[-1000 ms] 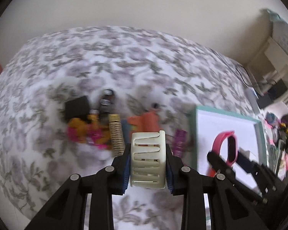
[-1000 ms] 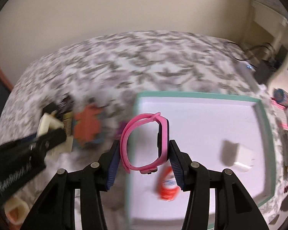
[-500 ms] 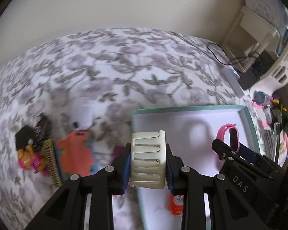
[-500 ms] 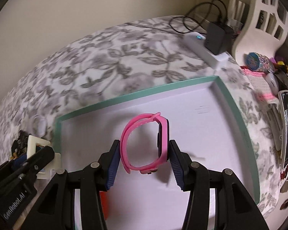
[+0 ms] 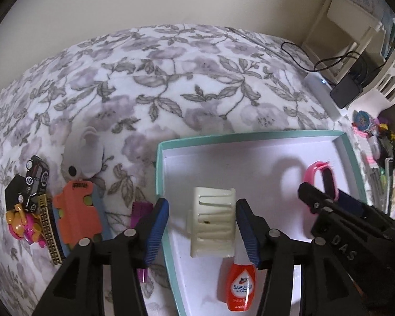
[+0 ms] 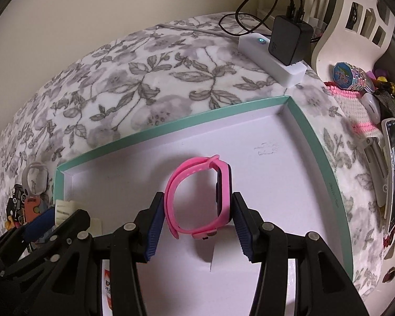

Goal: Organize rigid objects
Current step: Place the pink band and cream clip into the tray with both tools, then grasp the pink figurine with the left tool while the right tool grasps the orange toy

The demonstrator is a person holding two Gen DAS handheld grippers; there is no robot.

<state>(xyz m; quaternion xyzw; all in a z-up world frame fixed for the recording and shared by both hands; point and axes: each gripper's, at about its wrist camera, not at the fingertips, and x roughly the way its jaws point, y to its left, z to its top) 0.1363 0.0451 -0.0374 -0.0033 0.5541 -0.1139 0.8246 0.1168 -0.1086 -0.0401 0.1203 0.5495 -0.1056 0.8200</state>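
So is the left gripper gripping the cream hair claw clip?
No: the left gripper stands open, its blue pads clear of the cream hair claw clip lying in the teal-rimmed tray.

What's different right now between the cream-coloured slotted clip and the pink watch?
The cream clip lies on the floor of the teal box, between the open fingers of the left gripper; the pink watch sits between the pads of the right gripper. The clip is a blocky, slotted, pale piece; the watch is a bright pink closed loop with a dark face. Both are within the box's outline.
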